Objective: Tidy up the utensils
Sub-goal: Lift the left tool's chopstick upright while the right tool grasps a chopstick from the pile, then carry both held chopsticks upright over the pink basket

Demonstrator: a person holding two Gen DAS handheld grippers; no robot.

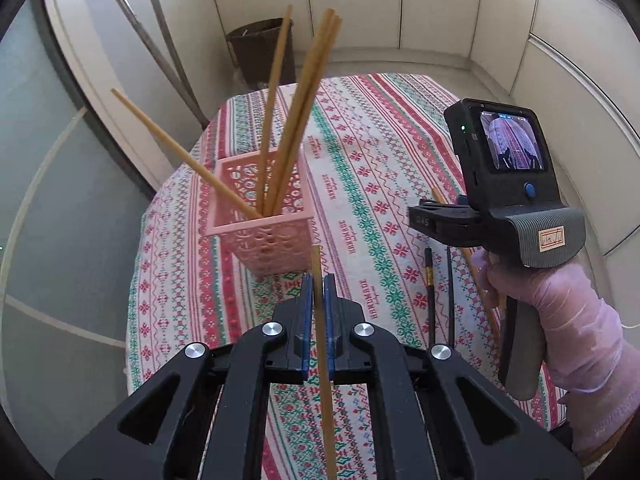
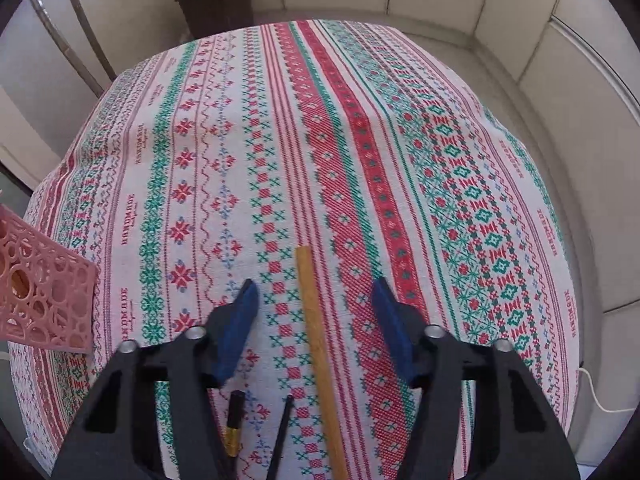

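A pink perforated basket (image 1: 262, 232) stands on the patterned tablecloth (image 1: 360, 184) with several wooden chopsticks (image 1: 304, 92) leaning in it. My left gripper (image 1: 319, 284) is shut on a wooden chopstick (image 1: 322, 340), held just in front of the basket. My right gripper (image 2: 316, 296) is open, its fingers on either side of a wooden chopstick (image 2: 316, 336) that lies on the cloth. Two black chopsticks (image 2: 236, 420) lie left of it. The basket's corner (image 2: 44, 292) shows at the left edge of the right wrist view.
A dark wicker bin (image 1: 262, 48) stands on the floor beyond the table's far edge. Pale cabinet panels surround the table. The right gripper's handle, held by a gloved hand (image 1: 560, 312), is at the right of the left wrist view.
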